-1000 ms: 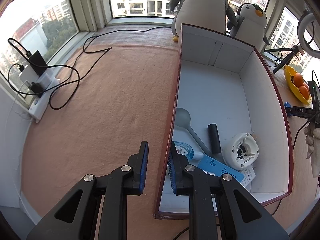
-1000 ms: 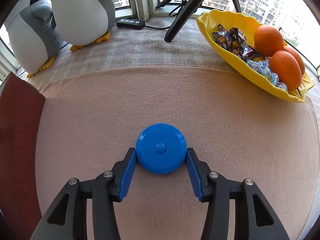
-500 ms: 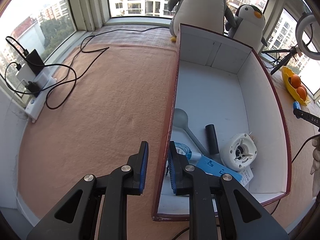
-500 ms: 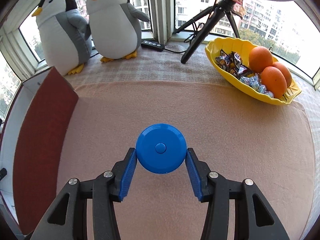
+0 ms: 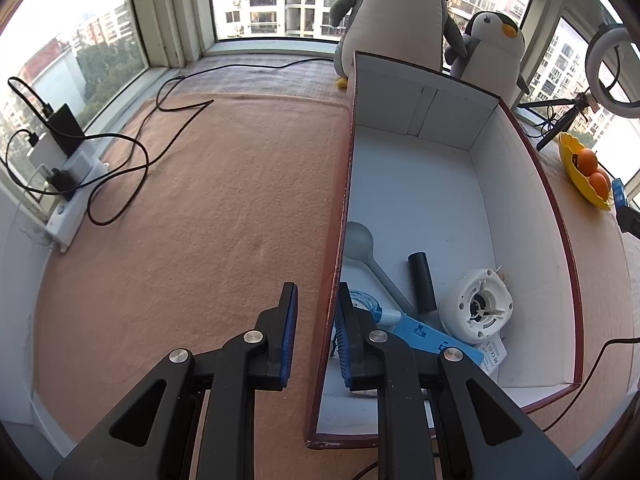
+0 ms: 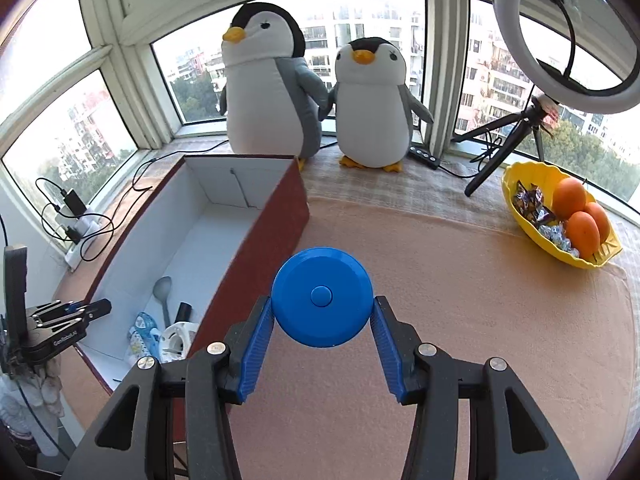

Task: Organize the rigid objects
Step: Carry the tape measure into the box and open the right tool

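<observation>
My right gripper [image 6: 322, 338] is shut on a round blue disc [image 6: 322, 297] and holds it in the air beside the right wall of a red box [image 6: 256, 256] with a white inside. My left gripper [image 5: 316, 340] straddles the box's left wall [image 5: 340, 216], one finger outside and one inside, with a small gap either side. In the box lie a grey spoon [image 5: 366, 254], a black cylinder [image 5: 421, 282], a white round device [image 5: 476, 306] and a blue packet [image 5: 428, 334]. The box contents also show in the right wrist view [image 6: 168, 320].
Two plush penguins [image 6: 316, 96] stand behind the box by the window. A yellow bowl [image 6: 560, 216] with oranges and sweets sits at the right. A ring light on a tripod [image 6: 560, 28] stands behind it. A power strip with cables [image 5: 68, 184] lies at the left edge.
My right gripper has lifted the blue disc off the cloth and risen, bringing the box into view. My left gripper has stayed at the box wall.
</observation>
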The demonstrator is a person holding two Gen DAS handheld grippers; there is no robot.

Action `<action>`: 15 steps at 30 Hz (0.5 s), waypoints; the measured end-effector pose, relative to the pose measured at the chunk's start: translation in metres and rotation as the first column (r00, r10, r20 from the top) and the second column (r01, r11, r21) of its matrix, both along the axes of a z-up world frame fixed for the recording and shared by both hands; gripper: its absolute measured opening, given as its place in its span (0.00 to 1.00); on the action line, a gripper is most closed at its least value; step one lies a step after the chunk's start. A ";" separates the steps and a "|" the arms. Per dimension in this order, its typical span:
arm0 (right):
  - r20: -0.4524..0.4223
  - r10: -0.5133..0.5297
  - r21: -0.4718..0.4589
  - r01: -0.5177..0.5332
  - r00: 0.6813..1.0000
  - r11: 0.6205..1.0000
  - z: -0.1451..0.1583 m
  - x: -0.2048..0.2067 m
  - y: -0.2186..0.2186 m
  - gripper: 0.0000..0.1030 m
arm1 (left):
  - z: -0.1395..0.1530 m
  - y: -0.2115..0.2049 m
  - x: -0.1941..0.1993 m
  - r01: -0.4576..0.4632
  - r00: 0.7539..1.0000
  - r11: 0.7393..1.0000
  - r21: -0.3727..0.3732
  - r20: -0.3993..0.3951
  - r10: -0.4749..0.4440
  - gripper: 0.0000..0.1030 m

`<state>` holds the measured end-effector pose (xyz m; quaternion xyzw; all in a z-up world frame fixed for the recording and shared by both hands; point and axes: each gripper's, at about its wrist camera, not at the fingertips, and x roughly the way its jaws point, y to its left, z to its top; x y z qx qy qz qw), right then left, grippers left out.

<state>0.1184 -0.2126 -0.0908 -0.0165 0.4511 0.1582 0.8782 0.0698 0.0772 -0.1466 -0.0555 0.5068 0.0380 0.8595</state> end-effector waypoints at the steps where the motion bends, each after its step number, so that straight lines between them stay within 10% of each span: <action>1: 0.004 0.008 0.001 -0.008 1.000 1.000 0.002 -0.003 0.004 0.44 | 0.000 0.000 0.000 0.002 1.000 1.000 0.000 0.001 -0.002 0.11; 15: 0.016 0.119 0.003 -0.119 0.993 0.993 0.019 -0.023 0.058 0.44 | -0.002 -0.001 0.001 0.024 1.000 1.000 -0.008 0.018 -0.024 0.05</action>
